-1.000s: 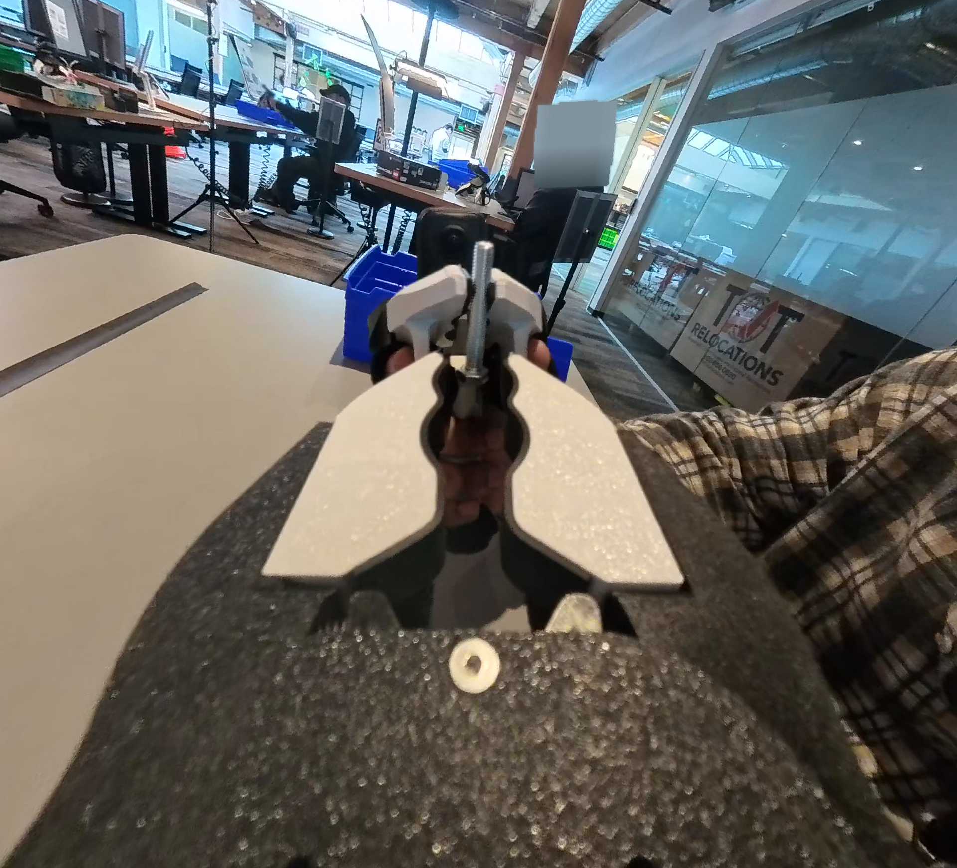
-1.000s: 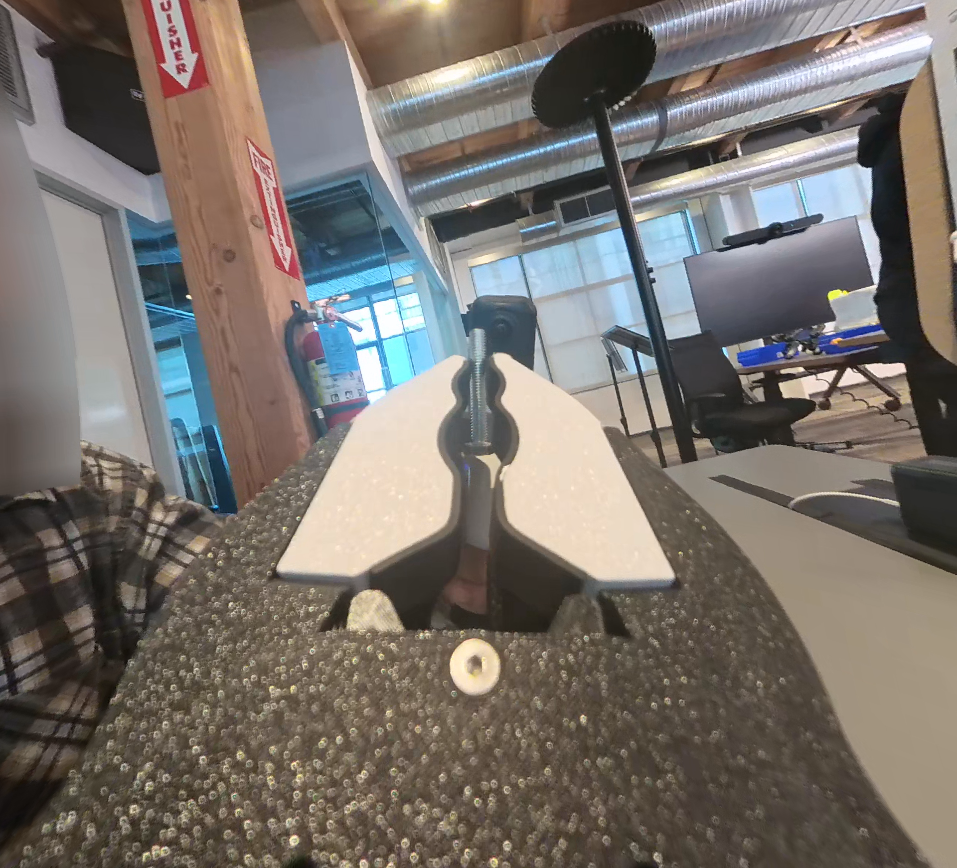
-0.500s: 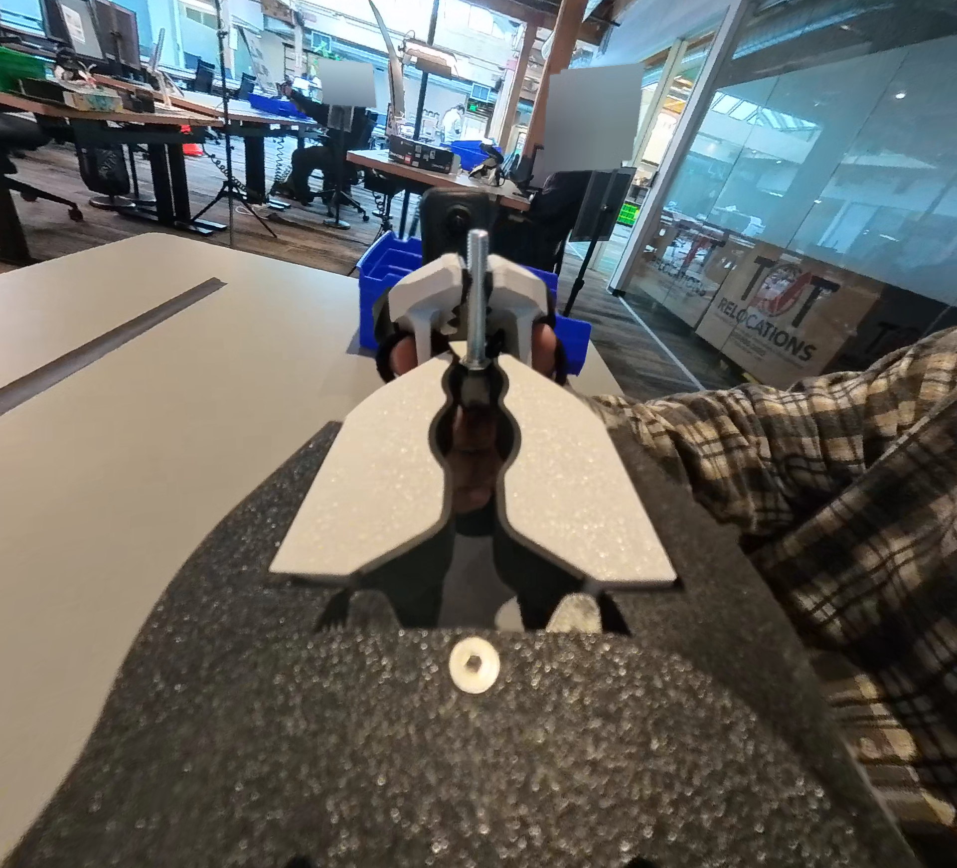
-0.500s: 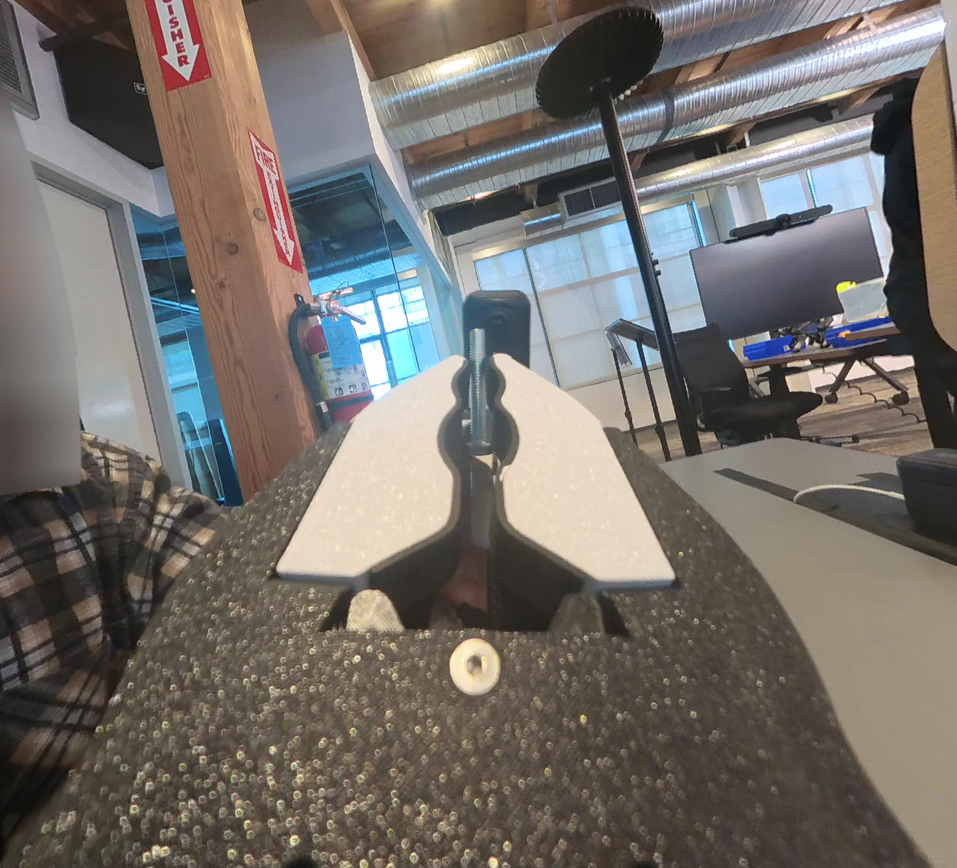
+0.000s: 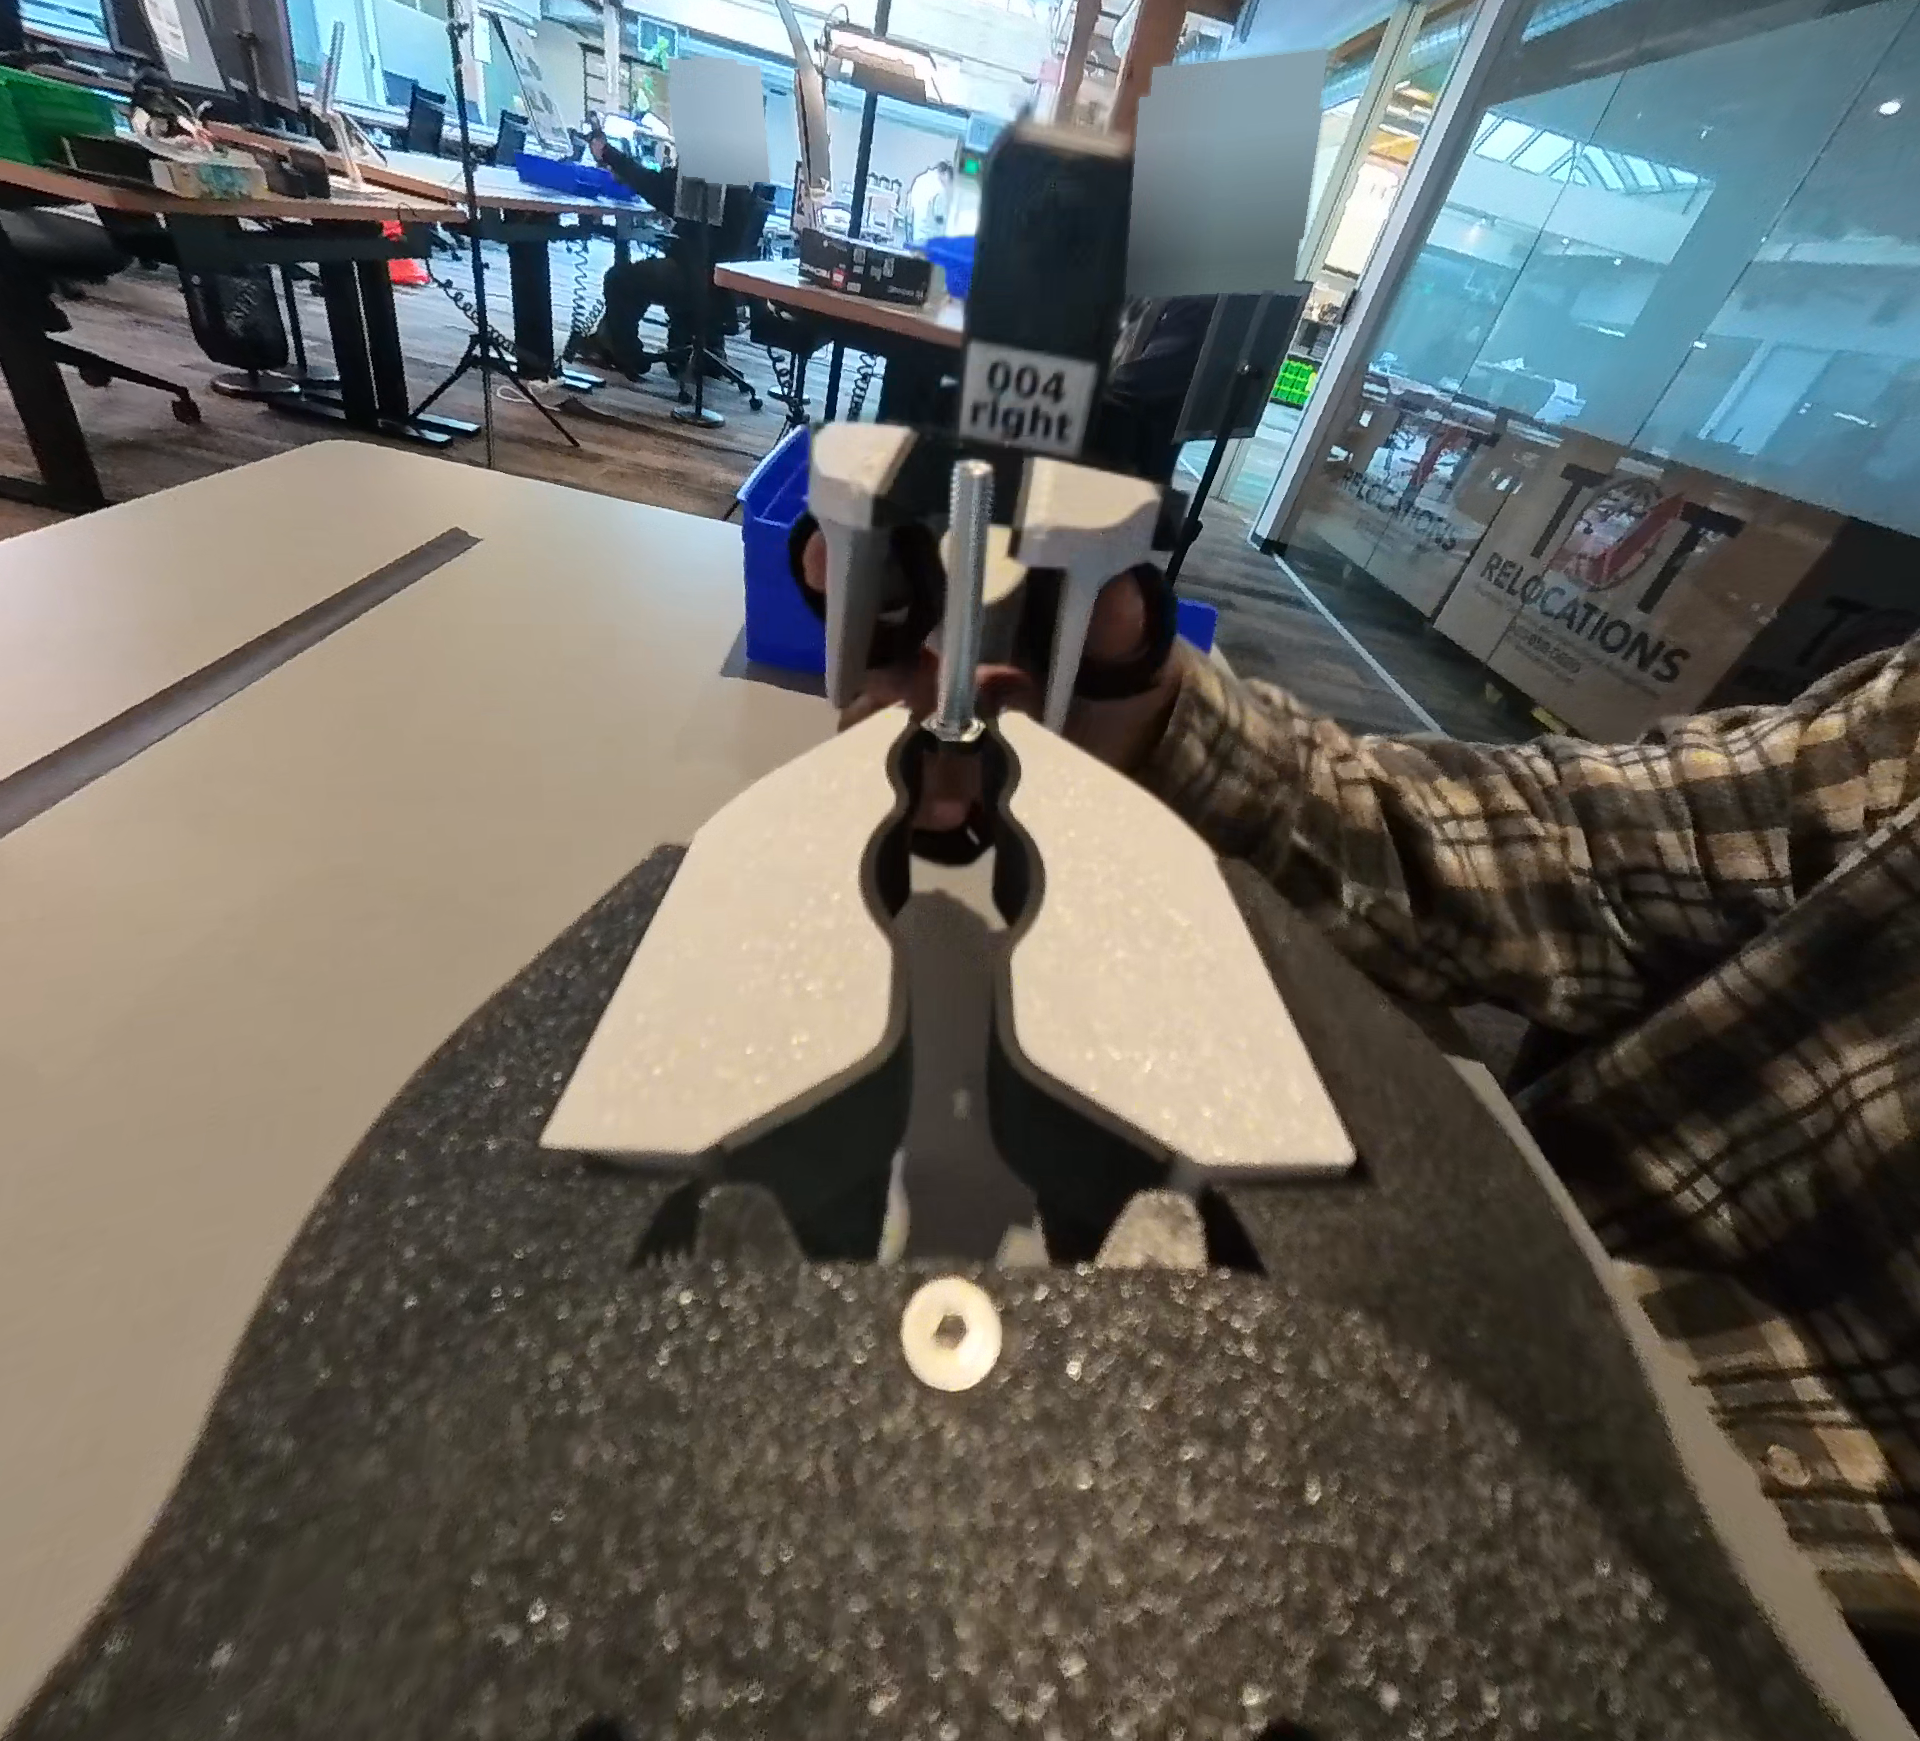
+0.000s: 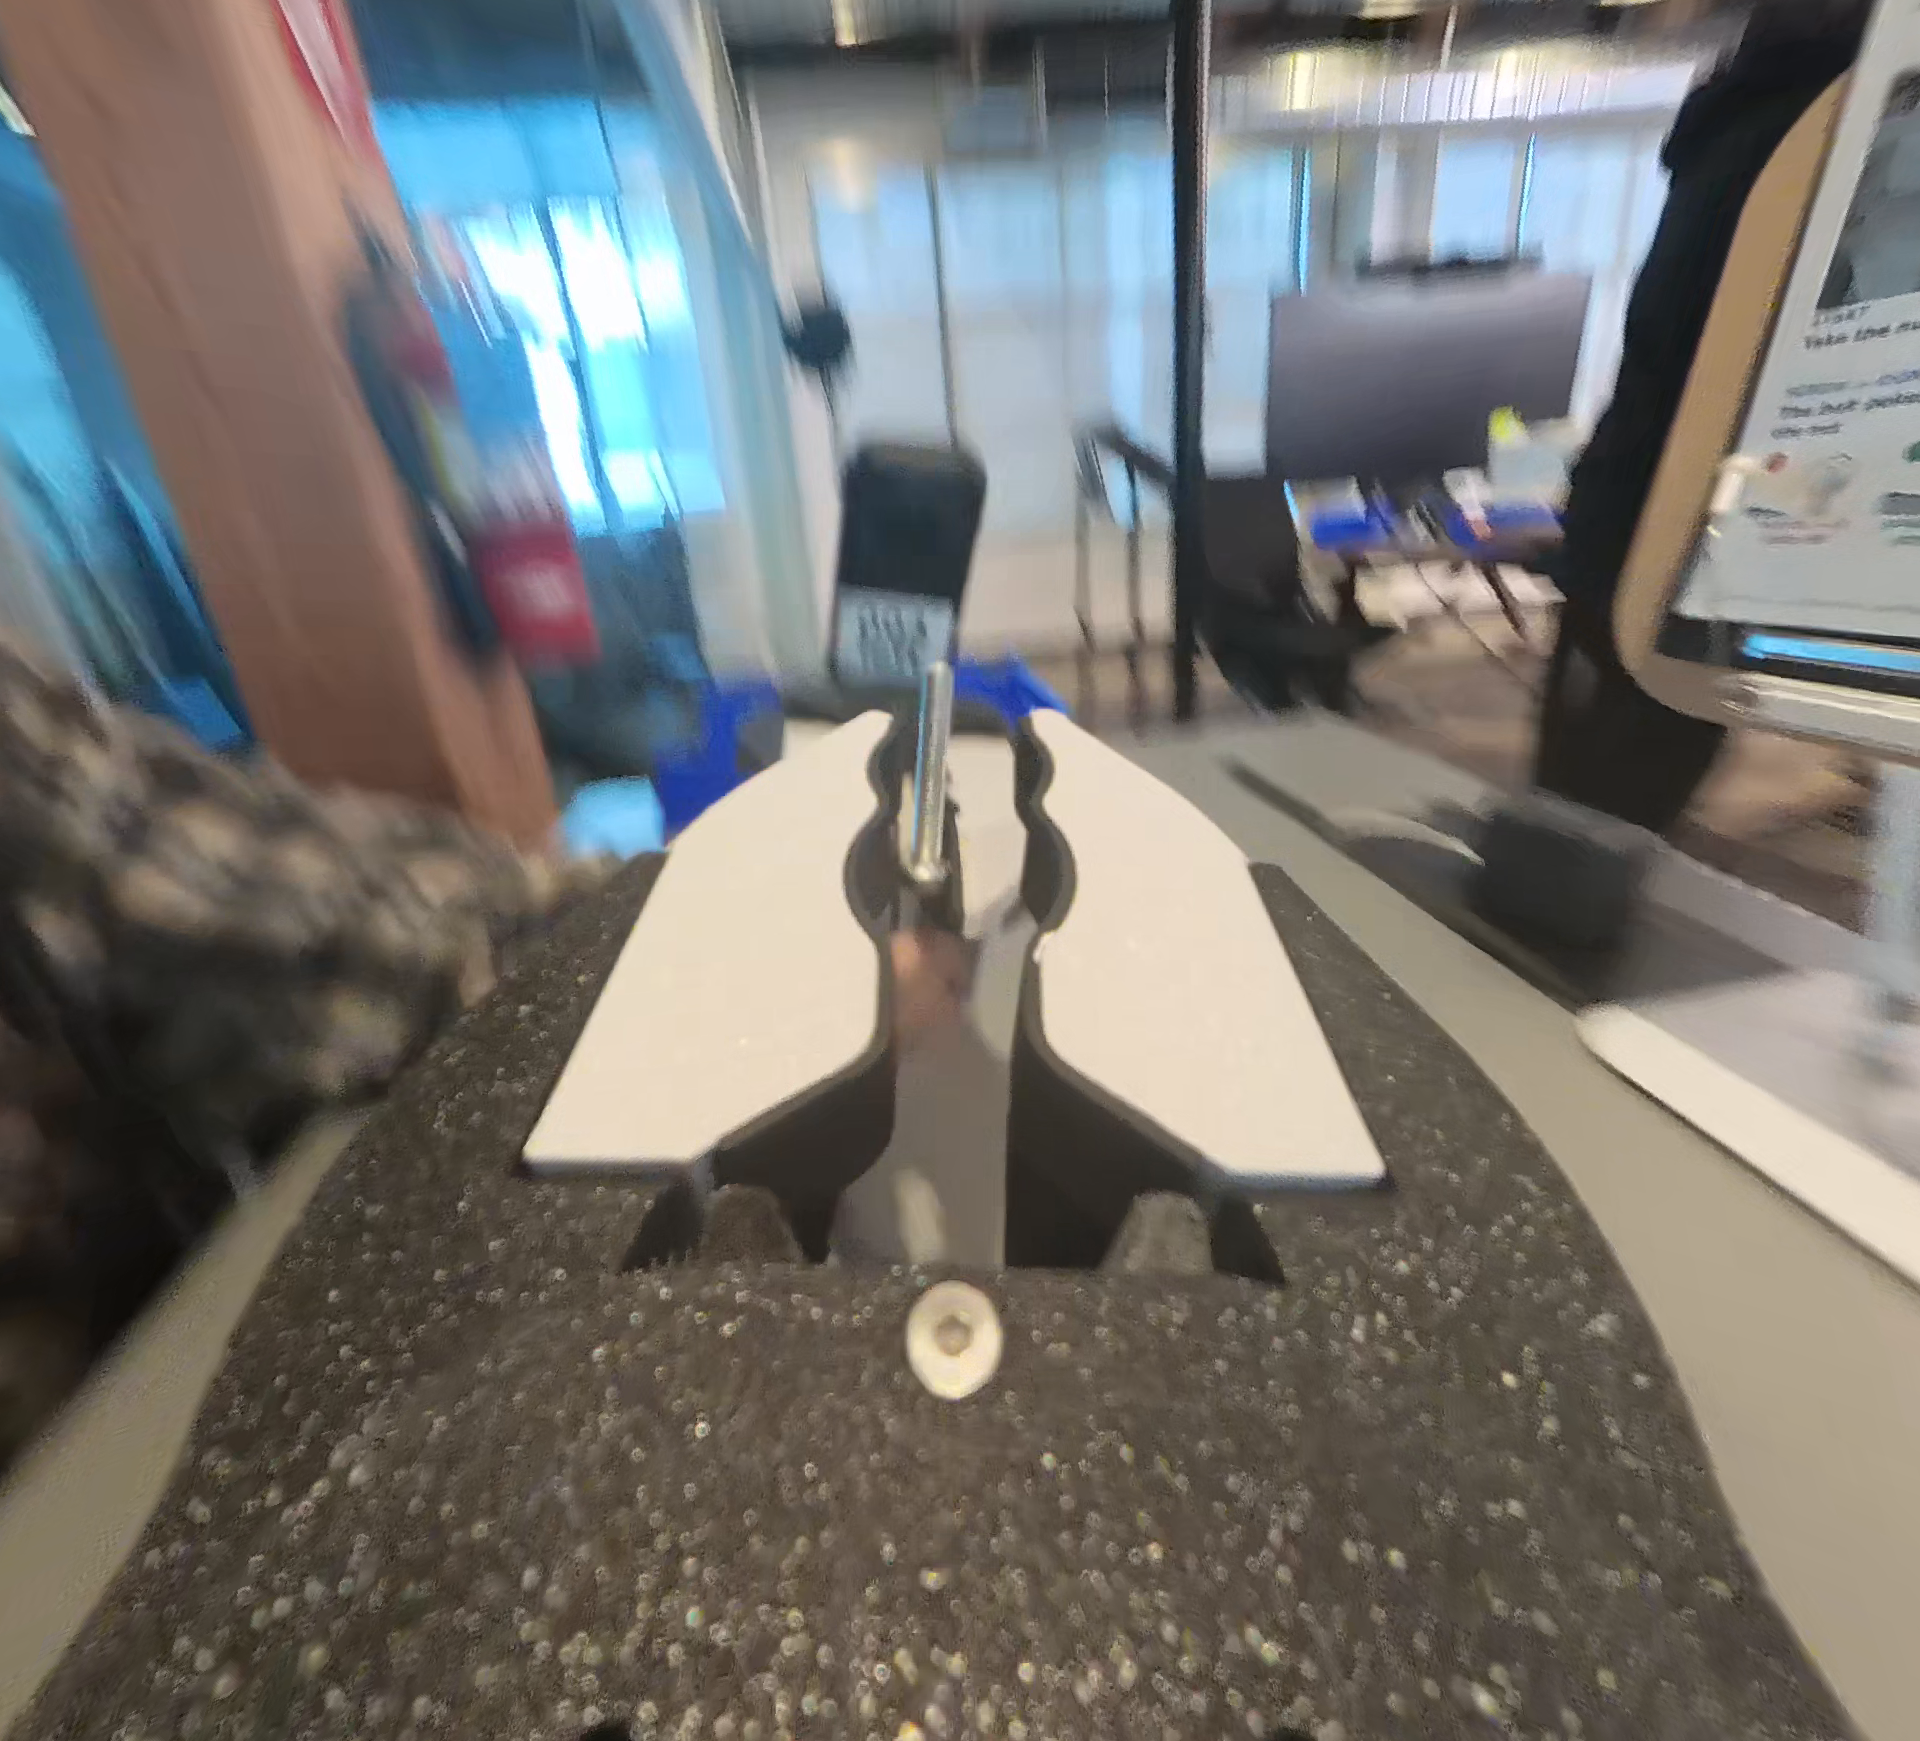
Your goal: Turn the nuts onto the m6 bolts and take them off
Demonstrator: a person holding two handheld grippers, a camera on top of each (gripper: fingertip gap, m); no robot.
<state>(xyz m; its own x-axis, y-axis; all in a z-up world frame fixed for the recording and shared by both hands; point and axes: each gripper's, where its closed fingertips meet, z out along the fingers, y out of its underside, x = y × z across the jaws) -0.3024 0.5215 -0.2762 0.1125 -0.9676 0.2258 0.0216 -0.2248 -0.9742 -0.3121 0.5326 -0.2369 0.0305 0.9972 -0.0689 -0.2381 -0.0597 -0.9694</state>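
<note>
At centre frame of the left wrist view, the left tongs (image 5: 961, 741) clamp a hex nut (image 5: 958, 731) threaded on a bolt (image 5: 964, 595), whose shaft rises between the right tongs' (image 5: 964, 611) spread fingers above the grey tabletop (image 5: 312, 756). The right wrist view is blurred: bolt (image 6: 928, 782) mid-frame between parted fingers (image 6: 1122, 860).
</note>
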